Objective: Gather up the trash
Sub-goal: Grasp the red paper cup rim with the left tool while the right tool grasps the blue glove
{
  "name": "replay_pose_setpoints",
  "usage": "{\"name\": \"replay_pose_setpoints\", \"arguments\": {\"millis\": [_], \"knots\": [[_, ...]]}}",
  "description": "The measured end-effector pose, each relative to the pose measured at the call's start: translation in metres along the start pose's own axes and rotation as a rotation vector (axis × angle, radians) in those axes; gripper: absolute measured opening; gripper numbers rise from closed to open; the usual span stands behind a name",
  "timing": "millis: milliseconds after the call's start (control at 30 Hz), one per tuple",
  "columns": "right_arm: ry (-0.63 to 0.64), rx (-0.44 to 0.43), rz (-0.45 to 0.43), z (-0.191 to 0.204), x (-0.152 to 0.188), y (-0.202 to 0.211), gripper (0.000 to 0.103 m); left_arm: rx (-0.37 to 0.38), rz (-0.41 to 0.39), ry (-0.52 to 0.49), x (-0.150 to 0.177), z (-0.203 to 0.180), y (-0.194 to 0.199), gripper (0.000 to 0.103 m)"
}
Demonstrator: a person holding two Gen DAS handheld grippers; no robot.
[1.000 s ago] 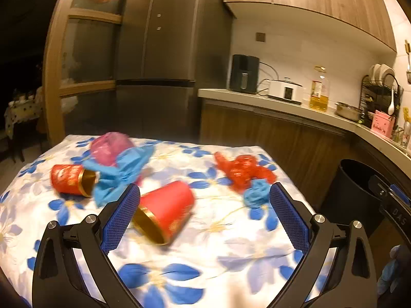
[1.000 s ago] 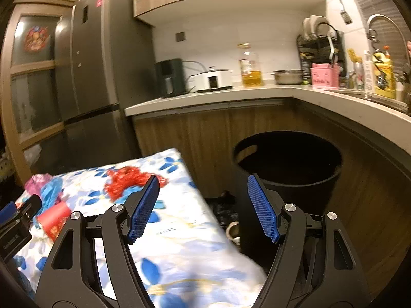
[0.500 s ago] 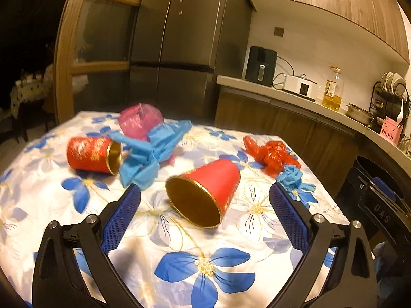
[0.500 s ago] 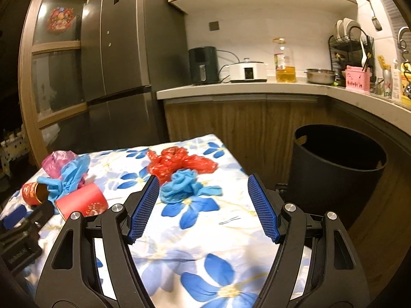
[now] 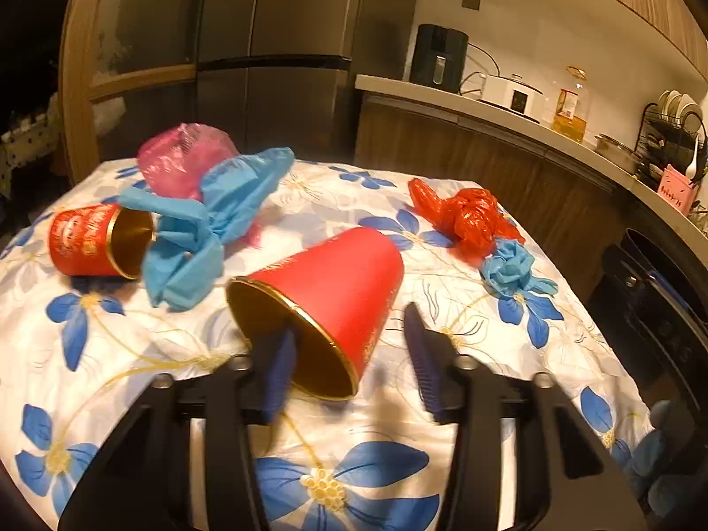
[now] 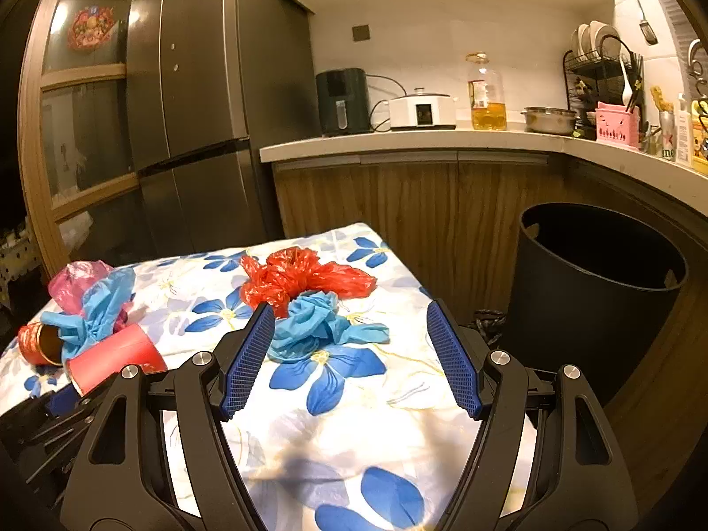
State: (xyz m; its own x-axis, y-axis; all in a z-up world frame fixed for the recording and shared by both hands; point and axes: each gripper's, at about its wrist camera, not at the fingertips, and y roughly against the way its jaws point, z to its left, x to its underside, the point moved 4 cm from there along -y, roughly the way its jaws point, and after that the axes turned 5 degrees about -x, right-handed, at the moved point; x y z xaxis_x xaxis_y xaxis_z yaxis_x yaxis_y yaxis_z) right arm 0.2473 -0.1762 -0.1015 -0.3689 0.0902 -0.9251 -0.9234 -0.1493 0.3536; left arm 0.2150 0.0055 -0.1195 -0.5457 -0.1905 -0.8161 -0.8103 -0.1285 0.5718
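Room: a dim kitchen with a dark fridge (image 6: 208,101) at upper left of the right wrist view and a counter (image 6: 442,141) running across the upper right.
Surface: a table under a white cloth with blue flowers (image 5: 132,354), filling the lower half of both views.
Bin: a black trash bin (image 6: 593,305) stands on the floor at the right of the right wrist view, beside the table's edge, its mouth open upward.
Near cup: a red paper cup (image 5: 327,296) lies on its side at the centre of the left wrist view; its long axis runs from lower left to upper right, gold mouth toward the camera, base pointing away.
Left gripper: the left gripper (image 5: 349,363) is blurred; its 2 fingers are spread, 1 pad at the cup's open mouth and apparently inside the rim, the other outside the cup wall on the right, not pressed on it.
Far cup: a 2nd red cup (image 5: 95,241) lies at the left, mouth pointing right toward a large blue wrapper (image 5: 208,230).
Other trash: a pink bag (image 5: 181,159) behind that wrapper; a red plastic bag (image 6: 301,276) touching a crumpled blue glove (image 6: 316,325).
Right gripper: the right gripper (image 6: 349,354) hovers with fingers spread wide, empty, the blue glove framed between them.
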Motion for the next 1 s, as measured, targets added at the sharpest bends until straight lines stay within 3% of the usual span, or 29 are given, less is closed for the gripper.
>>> {"name": "replay_pose_setpoints", "arguments": {"millis": [133,367,767,1000], "knots": [[0.003,-0.008,0.028,0.004,0.001,-0.016,0.070,0.039,0.027,0.013,0.000,0.001,-0.007,0.004],[0.013,-0.016,0.069,0.015,-0.001,-0.044,0.066,0.061,-0.041,0.035,-0.008,0.011,0.011,0.002],[0.024,0.003,0.199,0.023,0.015,-0.088,0.046,0.061,-0.142,0.054,-0.027,0.024,0.039,0.002],[0.041,-0.006,0.241,0.026,0.021,-0.097,0.023,0.059,-0.144,0.058,-0.029,0.023,0.041,0.002]]}}
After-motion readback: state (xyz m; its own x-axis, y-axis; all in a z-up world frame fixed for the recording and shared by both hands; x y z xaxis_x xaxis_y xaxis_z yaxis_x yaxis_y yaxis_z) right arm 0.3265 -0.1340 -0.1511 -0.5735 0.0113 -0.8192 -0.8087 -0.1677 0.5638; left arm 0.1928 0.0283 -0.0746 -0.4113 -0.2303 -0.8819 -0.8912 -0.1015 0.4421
